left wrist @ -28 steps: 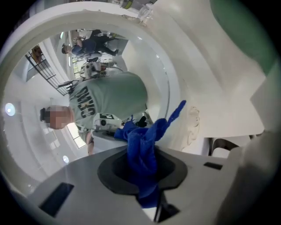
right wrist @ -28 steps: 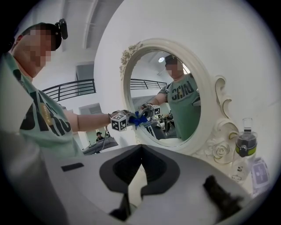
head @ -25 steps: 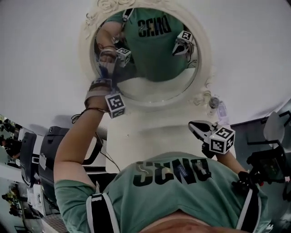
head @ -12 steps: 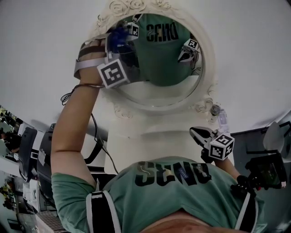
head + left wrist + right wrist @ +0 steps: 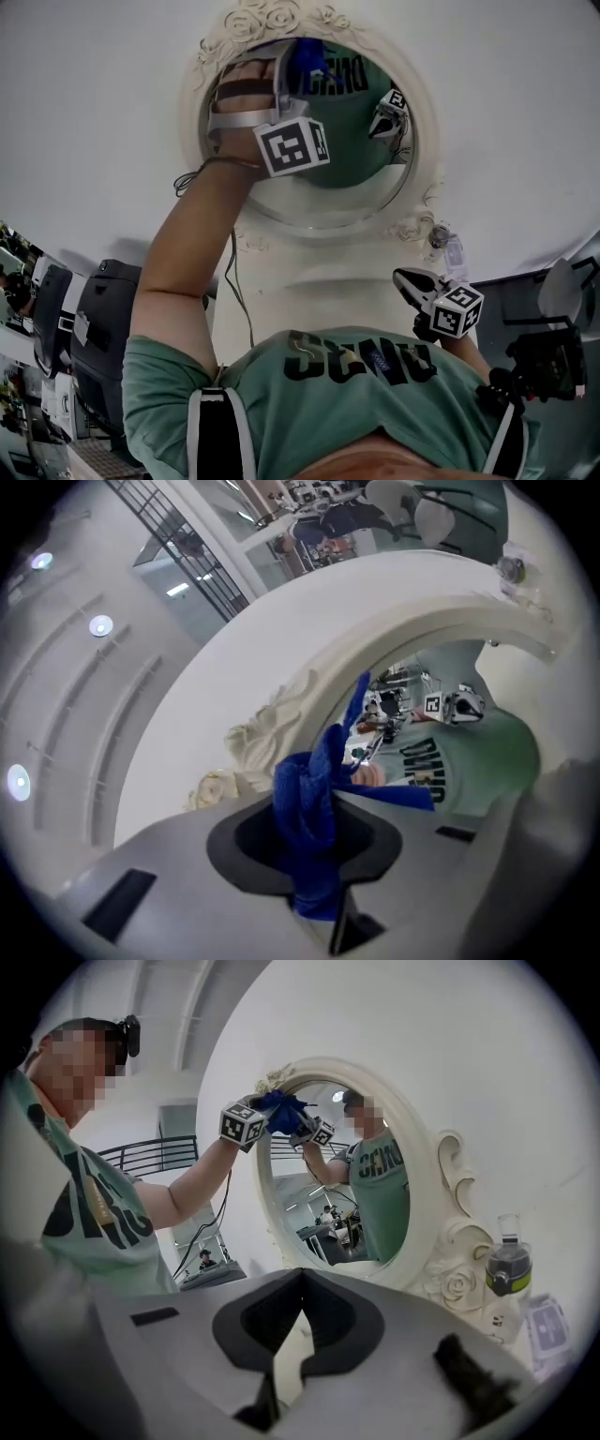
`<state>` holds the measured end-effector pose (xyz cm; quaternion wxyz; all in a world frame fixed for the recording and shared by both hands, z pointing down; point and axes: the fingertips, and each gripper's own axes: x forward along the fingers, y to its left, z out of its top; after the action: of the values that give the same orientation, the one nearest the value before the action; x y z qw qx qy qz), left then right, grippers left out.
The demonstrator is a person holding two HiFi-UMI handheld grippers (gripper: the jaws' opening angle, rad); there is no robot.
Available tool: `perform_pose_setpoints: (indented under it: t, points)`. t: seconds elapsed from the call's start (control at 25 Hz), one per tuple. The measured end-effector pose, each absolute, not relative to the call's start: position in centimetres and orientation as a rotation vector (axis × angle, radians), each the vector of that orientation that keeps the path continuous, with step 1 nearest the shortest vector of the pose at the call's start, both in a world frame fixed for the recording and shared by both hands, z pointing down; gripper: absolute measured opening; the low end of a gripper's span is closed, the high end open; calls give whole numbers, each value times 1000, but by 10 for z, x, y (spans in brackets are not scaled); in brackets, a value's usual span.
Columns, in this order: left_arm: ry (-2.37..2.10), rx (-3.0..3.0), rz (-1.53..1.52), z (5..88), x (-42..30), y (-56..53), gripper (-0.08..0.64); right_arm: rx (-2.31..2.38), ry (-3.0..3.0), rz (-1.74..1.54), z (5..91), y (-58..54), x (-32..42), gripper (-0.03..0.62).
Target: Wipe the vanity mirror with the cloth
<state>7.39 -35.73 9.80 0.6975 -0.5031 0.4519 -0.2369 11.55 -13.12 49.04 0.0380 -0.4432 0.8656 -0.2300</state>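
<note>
White wall (image 5: 84,103) stands behind a cream vanity (image 5: 309,281), and dark office furniture (image 5: 94,319) is at the person's left side. Nearest to the camera is the green shirt (image 5: 356,375). Just past it, low on the right, the right gripper (image 5: 403,277) hangs in front of the vanity and apart from it. In the right gripper view its jaws are drawn together at the tips and nothing is between them. A small clear bottle (image 5: 448,246) stands on the vanity beside the foot of the frame (image 5: 424,122).

Farther up, the left forearm (image 5: 187,244) is raised. The left gripper (image 5: 298,75) is at the top of the vanity mirror (image 5: 361,141), just under the carved crest. Its jaws are closed on the blue cloth (image 5: 307,58) — the left gripper view shows the cloth (image 5: 314,808) bunched between the pads, its length along the jaws, with one corner towards the glass.

The mirror is oval with the long axis upright, and it faces the person. Only the right gripper view shows it from the side: there the cloth (image 5: 281,1108) meets its own reflection, so it touches the glass. In the head view the marker cube (image 5: 292,145) and the forearm cover the left part of the glass.
</note>
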Motion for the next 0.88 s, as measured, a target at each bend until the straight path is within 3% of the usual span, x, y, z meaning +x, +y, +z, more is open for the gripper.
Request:
perform_pose_setpoints:
  t: [0.36,0.48,0.72,0.88]
  points:
    - [986,-1208,-467,147,76,-358,75,-1339,2660,-769,506,-134,110,8]
    - [861,-1242,-562,255,85,-353,71,-1341,2665,-803,511,-133,107,8]
    - [427,-1318,-1006,576,71,-343,81,-1394,2632,-884,526,-114,117,8]
    - [384,-1456,-1145,653,44,-350,72,-1413,2623,-901,535,-115,121,8]
